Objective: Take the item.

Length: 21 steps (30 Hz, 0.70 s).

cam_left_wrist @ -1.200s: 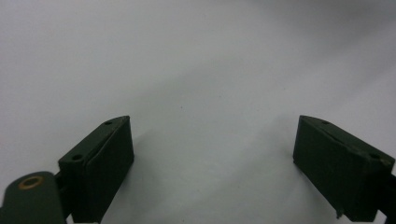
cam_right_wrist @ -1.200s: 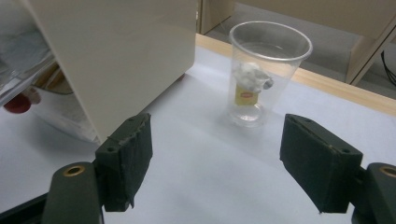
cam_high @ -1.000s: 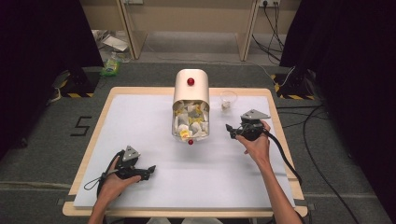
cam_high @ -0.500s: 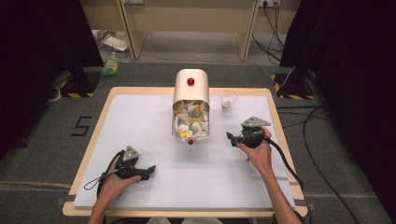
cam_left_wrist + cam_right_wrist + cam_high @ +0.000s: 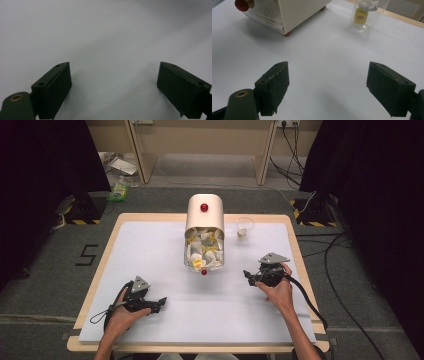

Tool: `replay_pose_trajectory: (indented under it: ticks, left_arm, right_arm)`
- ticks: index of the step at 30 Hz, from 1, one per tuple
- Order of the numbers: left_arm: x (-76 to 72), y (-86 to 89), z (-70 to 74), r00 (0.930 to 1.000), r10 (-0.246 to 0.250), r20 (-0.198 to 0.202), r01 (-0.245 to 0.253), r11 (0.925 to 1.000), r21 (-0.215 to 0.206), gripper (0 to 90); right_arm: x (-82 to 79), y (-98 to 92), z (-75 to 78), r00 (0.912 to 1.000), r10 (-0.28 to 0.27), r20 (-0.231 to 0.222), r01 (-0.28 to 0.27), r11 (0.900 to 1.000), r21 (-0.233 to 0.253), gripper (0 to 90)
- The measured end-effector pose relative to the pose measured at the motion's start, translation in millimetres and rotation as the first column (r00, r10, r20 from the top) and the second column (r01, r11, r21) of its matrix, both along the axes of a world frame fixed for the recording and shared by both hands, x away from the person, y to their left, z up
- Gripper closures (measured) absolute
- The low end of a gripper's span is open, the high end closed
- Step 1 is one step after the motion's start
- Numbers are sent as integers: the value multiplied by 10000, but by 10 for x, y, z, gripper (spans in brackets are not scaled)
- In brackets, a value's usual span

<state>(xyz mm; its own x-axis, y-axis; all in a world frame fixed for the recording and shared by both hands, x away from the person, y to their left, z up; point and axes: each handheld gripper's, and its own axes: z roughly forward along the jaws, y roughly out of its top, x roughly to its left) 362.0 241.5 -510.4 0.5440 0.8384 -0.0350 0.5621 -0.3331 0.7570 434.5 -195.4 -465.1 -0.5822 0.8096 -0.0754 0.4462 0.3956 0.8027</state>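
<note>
cream dispenser box [image 5: 204,227] at table [image 5: 150,245] centre, clear front packed with white and yellow sachets [image 5: 204,249], probably tea bags. small clear glass [image 5: 244,228] just right of it holds one sachet. right gripper [image 5: 250,276] near the box, jaws wide apart, empty. left gripper [image 5: 159,303] well apart, jaws wide, empty.

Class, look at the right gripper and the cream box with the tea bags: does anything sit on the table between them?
Nothing visible does. The right gripper is open, and only bare white table lies between it and the box. The glass stands off to the side, apart from that path.
</note>
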Motion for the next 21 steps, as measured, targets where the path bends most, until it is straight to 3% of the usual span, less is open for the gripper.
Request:
replay_pose_trajectory:
  ticks: [4, 13, 21]
  left_arm:
    - [0, 0, 0, 10000, 0, 2, 0, 10000, 0, 114]
    - [-1, 0, 1, 10000, -5, -4, 5, 10000, 41, 114]
    - [0, 0, 0, 10000, -8, 0, 8, 10000, 19, 114]
  right_arm:
    - [-57, 25, -26, 9998, 181, -82, -183, 9997, -183, 193]
    - [-195, -29, -117, 9990, 236, -390, -236, 9997, 10, 202]
    - [-302, -46, -189, 9978, 336, -577, -345, 9993, -133, 205]
